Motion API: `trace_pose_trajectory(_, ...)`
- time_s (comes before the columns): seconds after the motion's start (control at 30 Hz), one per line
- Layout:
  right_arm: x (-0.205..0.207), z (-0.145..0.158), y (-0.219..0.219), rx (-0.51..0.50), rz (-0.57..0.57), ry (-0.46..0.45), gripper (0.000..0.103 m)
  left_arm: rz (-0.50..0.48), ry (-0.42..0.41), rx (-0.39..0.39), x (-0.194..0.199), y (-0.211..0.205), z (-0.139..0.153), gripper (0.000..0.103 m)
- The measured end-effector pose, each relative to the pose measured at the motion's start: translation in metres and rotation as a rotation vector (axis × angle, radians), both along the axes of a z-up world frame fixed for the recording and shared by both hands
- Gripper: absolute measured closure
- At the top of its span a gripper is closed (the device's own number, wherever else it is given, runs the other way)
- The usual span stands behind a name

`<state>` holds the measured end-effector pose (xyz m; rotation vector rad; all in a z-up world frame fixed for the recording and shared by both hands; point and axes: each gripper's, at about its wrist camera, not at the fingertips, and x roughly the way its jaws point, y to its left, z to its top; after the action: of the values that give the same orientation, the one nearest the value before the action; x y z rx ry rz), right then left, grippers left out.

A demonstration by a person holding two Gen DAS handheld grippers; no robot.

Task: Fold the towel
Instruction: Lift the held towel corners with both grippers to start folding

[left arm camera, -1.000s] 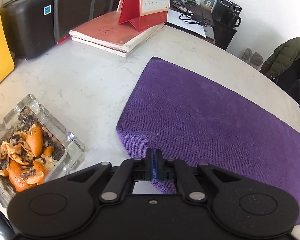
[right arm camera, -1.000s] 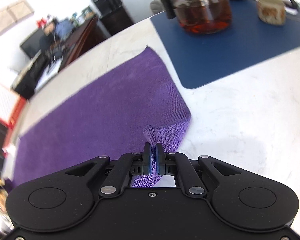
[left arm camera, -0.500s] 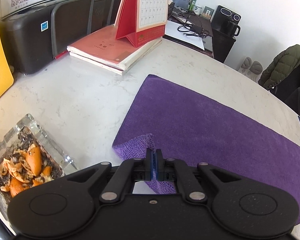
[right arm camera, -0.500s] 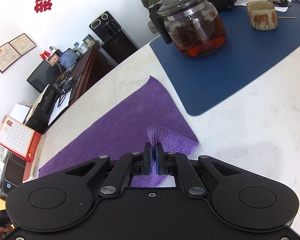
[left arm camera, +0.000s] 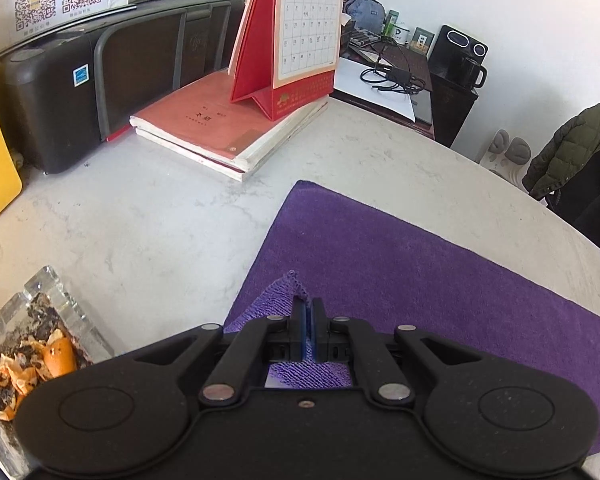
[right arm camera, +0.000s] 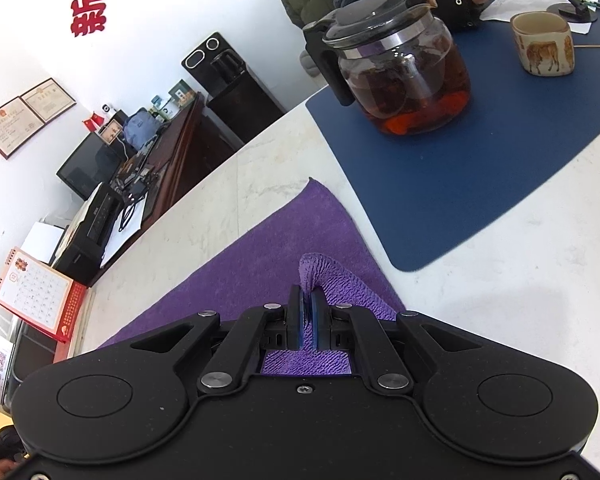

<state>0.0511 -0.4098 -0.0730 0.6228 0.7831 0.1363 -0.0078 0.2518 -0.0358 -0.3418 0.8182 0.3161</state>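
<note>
Sitting at the far left, a square clear glass ashtray holds orange peel and dark ash. Beside a black printer topped with a sheet carrying two QR codes, two red-covered books lie stacked under one red desk calendar marked "12". The purple terry towel lies flat on the white marble table, its two near corners lifted. The left gripper has its jaws pressed together on one corner; the right gripper pinches the other the same way. Further right, on a dark blue mat, one glass teapot holds brown tea, and one beige mug shows a painted animal; what the mug holds I cannot tell.
</note>
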Motion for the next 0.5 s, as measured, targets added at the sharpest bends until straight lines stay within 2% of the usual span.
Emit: trace_pose_trajectory(0.5, 0.044, 0.005, 0.01, -0.027, 0.013, -0.018, 0.1, 0.0, -0.009, 0.008, 0.033, 0.006, 0.003, 0.101)
